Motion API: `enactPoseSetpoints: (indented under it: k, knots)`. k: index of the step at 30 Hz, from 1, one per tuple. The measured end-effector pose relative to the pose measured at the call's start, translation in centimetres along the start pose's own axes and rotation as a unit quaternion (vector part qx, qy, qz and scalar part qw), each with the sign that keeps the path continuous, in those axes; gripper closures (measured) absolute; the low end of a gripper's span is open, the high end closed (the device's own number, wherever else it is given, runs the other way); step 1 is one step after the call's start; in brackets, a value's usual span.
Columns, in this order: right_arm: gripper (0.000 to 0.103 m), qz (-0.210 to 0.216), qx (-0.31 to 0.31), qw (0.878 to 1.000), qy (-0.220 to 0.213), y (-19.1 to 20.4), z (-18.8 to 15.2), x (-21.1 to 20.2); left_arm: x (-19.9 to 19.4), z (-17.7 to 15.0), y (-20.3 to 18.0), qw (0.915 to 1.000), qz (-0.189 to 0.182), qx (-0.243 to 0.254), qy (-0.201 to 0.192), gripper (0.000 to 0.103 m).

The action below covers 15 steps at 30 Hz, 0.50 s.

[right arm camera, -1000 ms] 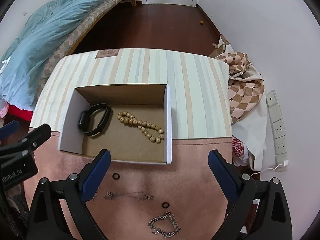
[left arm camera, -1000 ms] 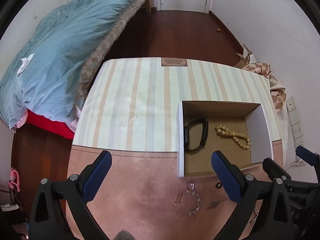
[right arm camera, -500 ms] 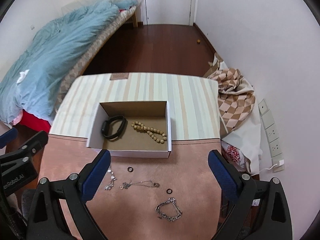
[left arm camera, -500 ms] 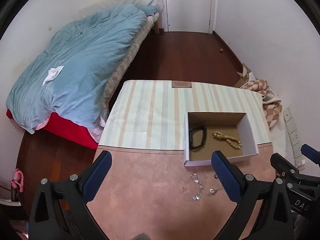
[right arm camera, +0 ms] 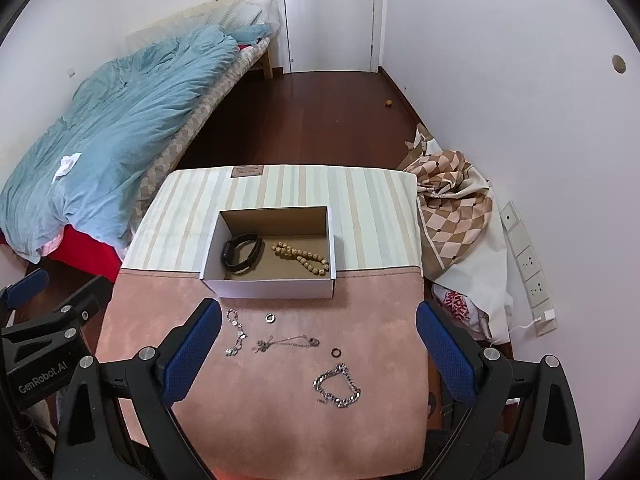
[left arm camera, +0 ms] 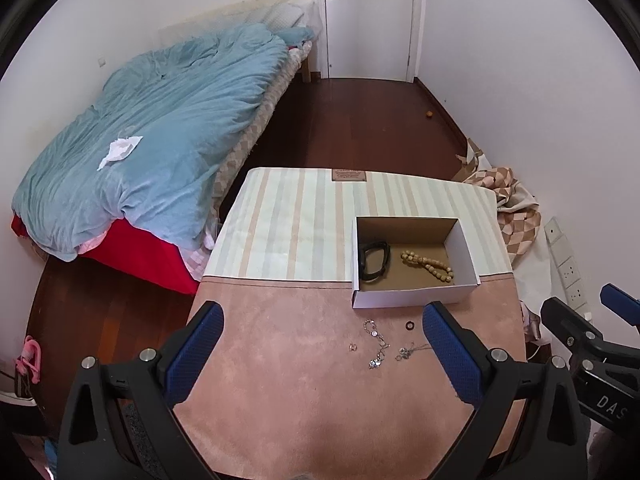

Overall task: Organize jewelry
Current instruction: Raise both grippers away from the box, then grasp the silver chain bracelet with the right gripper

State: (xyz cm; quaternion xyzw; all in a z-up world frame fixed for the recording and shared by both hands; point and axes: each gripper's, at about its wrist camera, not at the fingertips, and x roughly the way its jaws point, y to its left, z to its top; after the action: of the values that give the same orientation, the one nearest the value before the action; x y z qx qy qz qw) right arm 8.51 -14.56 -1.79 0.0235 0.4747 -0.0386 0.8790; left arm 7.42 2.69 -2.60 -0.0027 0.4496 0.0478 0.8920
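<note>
Pink suede-like cloth covers the near half of the surface (right arm camera: 280, 420), and the loose jewelry lies on it between and just ahead of the right gripper (right arm camera: 318, 356), whose jaws stand wide apart and empty. The left gripper (left arm camera: 324, 354) is likewise spread and holding nothing. Beyond both sets of jaws sits the open cardboard box (right arm camera: 272, 290), already holding a black band (right arm camera: 242, 254) and a wooden bead bracelet (right arm camera: 302, 258). Nearest the right jaws is the chunky silver chain bracelet (right arm camera: 338, 386), with a small dark ring (right arm camera: 336, 353) just past it. Probably the bracelet goes next: come down over a bunched section, pinch several links, and lift it clear over the box wall.
</note>
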Motion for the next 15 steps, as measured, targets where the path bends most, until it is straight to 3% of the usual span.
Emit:
enactPoseSetpoints:
  k: [9, 15]
  knots:
    - [0.004, 0.030, 0.042, 0.999, -0.004, -1.6, -2.5, 0.1, 1.1, -2.6, 0.7, 0.9994, 0.029, -0.016, 0.001, 0.001]
    - [0.004, 0.007, 0.096, 0.993, 0.064, -4.9, -6.9, 5.7, 5.6, -6.2, 1.1, 0.9979, 0.053, -0.018, 0.033, 0.001]
